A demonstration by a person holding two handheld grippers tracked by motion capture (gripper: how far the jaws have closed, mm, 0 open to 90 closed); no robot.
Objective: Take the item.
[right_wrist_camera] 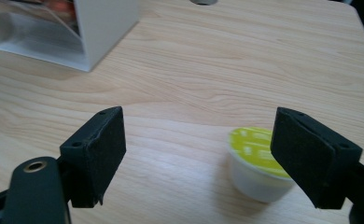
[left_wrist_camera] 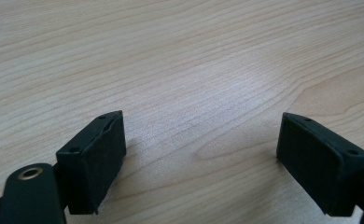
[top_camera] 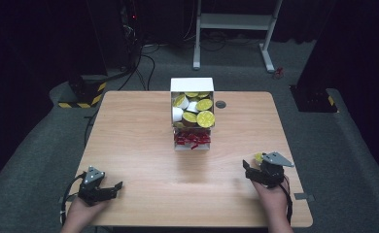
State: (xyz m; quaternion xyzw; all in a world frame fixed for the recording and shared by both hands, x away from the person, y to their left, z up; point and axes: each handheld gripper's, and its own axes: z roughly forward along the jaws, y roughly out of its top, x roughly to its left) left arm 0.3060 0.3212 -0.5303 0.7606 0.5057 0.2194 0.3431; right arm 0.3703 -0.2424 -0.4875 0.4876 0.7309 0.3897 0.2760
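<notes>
One small white plastic cup with a yellow foil lid [right_wrist_camera: 259, 163] stands upright on the pale wooden table [top_camera: 144, 145], and we see it partly behind one pad of the right gripper [right_wrist_camera: 220, 154], whose jaws stand wide apart and grip nothing. From above, that cup is nearly hidden behind the gripper [top_camera: 255, 170] at four o'clock. Our left gripper [left_wrist_camera: 201, 158], at eight o'clock, is also spread open over bare wood. At twelve o'clock the white cardboard box [top_camera: 192, 86] holds more such cups; red items below it are too blurred to name.
</notes>
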